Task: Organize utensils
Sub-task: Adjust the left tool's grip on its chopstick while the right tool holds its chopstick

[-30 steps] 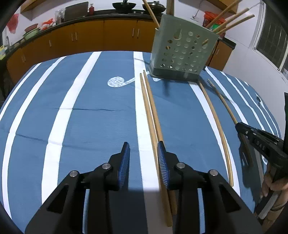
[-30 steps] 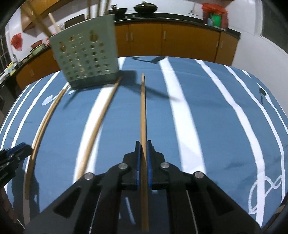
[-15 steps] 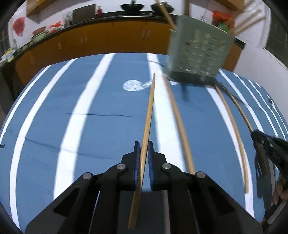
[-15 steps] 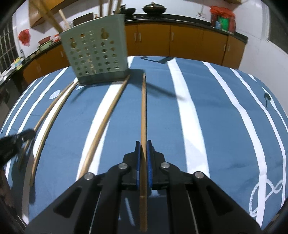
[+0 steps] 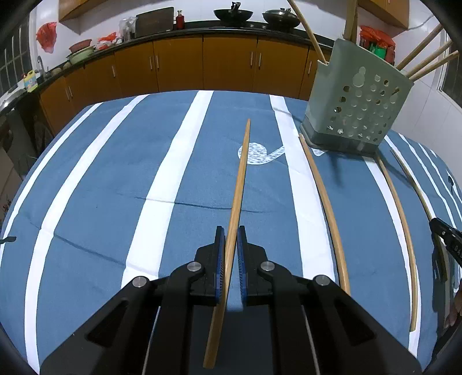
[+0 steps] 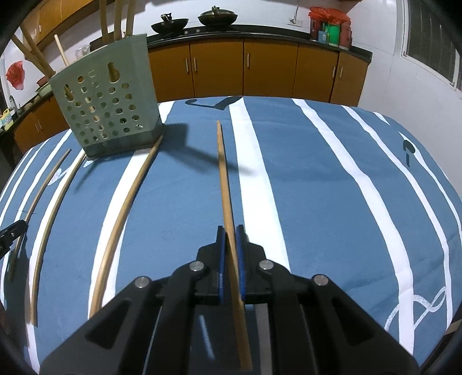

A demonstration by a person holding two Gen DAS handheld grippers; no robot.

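Observation:
My left gripper [image 5: 231, 230] is shut on a wooden chopstick [image 5: 241, 178], which points forward over the blue striped cloth, its tip off the cloth. In the right wrist view my right gripper [image 6: 230, 230] is likewise shut on a second chopstick [image 6: 223, 173]. A pale green perforated utensil holder [image 5: 358, 106] stands at the far right of the left view with several chopsticks in it. The same holder [image 6: 106, 106] is at the far left of the right view. Two loose chopsticks [image 5: 323, 202] [image 5: 398, 230] lie on the cloth between the grippers.
The right gripper's black tip [image 5: 446, 242] shows at the right edge, the left gripper's tip [image 6: 10, 233] at the opposite edge of the right view. Orange kitchen cabinets [image 5: 179, 66] and a counter with pans [image 6: 216, 14] run behind the table.
My left gripper went from open beside two chopsticks to shut on one, then swung it leftward off the cloth. The right gripper kept its grip on its chopstick and shifted slightly.

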